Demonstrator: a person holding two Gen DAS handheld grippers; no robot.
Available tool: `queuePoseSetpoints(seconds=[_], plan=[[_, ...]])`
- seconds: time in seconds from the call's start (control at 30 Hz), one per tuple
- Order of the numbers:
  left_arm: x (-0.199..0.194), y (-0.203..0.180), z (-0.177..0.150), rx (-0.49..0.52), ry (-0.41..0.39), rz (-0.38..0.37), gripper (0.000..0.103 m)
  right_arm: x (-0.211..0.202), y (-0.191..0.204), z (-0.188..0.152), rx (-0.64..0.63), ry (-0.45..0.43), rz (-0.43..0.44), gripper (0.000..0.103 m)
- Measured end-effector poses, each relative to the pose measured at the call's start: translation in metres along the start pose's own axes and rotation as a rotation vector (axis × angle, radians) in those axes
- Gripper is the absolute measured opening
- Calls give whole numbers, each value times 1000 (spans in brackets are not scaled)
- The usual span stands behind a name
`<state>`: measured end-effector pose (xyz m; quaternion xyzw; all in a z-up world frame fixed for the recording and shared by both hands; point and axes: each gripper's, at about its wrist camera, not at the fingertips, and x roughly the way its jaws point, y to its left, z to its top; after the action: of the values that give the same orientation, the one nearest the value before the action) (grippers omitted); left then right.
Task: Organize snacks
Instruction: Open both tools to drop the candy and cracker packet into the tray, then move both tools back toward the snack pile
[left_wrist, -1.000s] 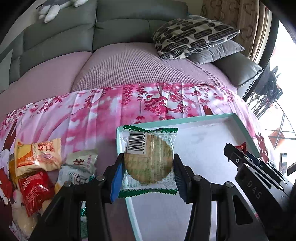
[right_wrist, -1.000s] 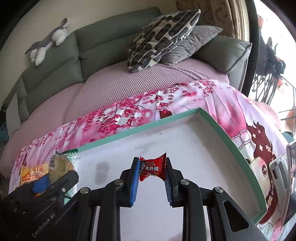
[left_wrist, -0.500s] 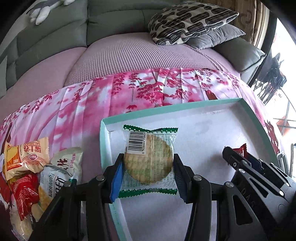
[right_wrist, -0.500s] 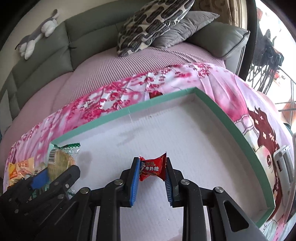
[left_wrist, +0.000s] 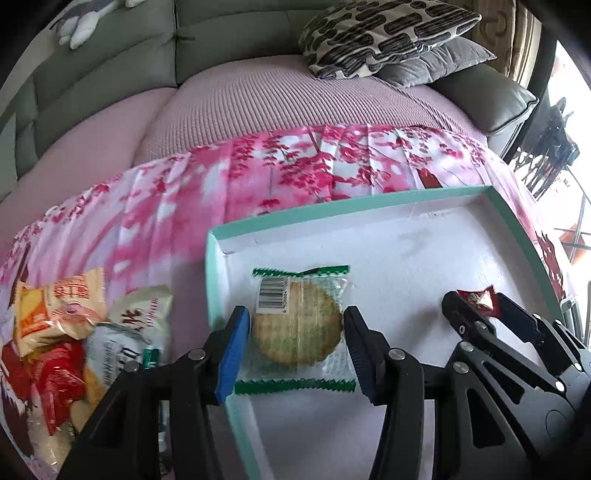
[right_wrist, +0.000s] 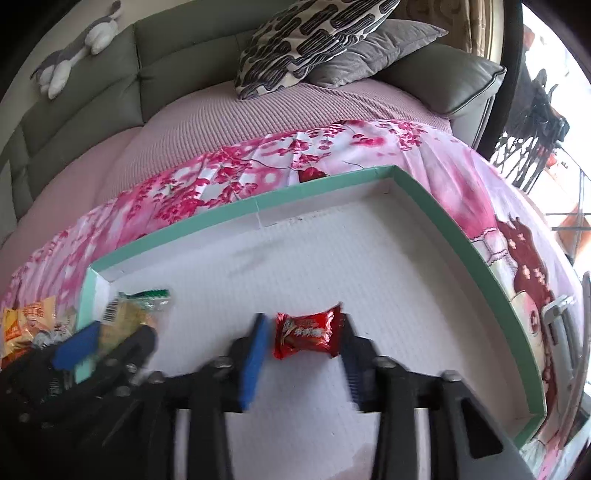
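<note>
Fingers (left_wrist: 240, 345) on our left gripper (left_wrist: 297, 345) look parted around the cracker packet (left_wrist: 297, 325) inside the tray (left_wrist: 212, 280); right gripper (right_wrist: 301, 349) likewise loosens around the red candy (right_wrist: 306, 334). Withdrawing carelessly could drag either snack.

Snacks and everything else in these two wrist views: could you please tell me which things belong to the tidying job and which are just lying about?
Part of the job:
- cracker packet, between the left gripper fingers
- red candy, between the right gripper fingers
- green-rimmed tray
- snack pile beside the tray

Just lying about:
- patterned pillow
- grey cushion
- plush toy
- floral cloth
</note>
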<state>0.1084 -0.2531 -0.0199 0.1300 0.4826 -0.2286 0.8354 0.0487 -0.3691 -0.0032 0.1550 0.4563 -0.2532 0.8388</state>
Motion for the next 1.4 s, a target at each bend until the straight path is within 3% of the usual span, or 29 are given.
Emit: queuePoseSetpoints(seconds=[0.23,0.47,0.73,0.83,0.97,1.4], plan=[[-16,10,4,-24,-7,32,65,-5,0,2,-9,-3,10,59],[-27,22,5,-33,-15,104,84,-17,5,1,-42,-18,-28,75],[-24,35,0,-48,20,170,96,-18,6,-5,-67,-13,-35,91],[-24,41,-3,-56,31,179,102,-17,4,-8,-76,-11,-65,103],[-26,47,-5,-78,30,180,102,-19,2,-10,-63,-3,-33,103],[-50,57,-11,-57,8,178,102,-43,15,-15,-118,-23,-43,103]])
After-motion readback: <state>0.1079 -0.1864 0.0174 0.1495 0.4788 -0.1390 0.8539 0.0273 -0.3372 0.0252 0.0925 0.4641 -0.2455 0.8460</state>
